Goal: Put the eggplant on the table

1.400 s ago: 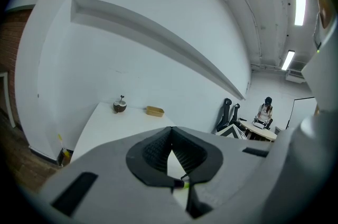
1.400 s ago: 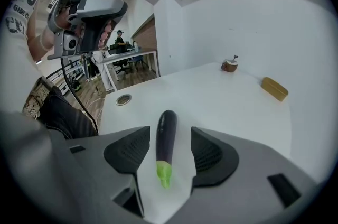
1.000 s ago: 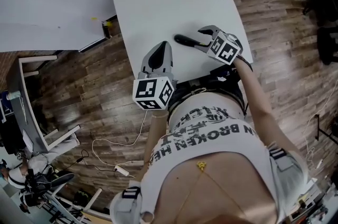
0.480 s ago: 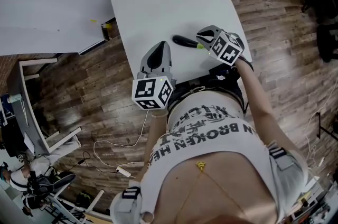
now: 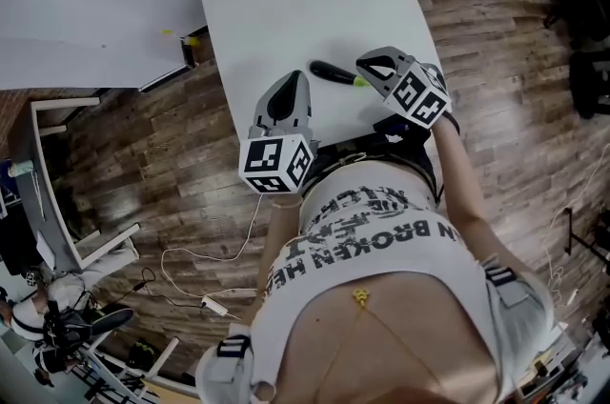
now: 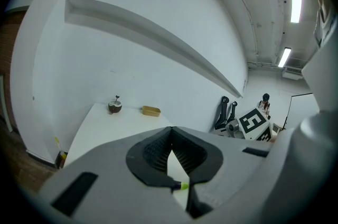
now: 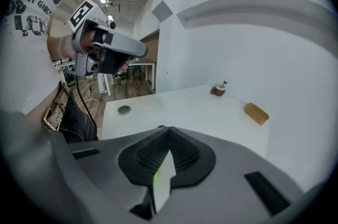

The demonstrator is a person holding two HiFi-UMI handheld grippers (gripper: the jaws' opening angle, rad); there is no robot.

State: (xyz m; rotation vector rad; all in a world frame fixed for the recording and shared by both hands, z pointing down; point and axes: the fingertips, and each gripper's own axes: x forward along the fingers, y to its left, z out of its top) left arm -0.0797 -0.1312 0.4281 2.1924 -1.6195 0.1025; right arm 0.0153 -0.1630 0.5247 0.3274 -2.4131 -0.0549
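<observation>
Seen from above: a long, dark eggplant (image 5: 332,70) with a bright green stem end lies flat on the white rectangular bench (image 5: 286,2), near the edge closest to me. My right tongs (image 5: 371,66) hover just beside the stem end. Their jaws have just been closing and meet at the tips with nothing between them. My left tongs (image 5: 294,80) hang over the bench's near edge, apart from the eggplant, also closed tip to tip and empty. I judge the placing done and the eggplant released. The next move calls for drawing the right tongs clear without brushing the stem, since the eggplant could roll
</observation>
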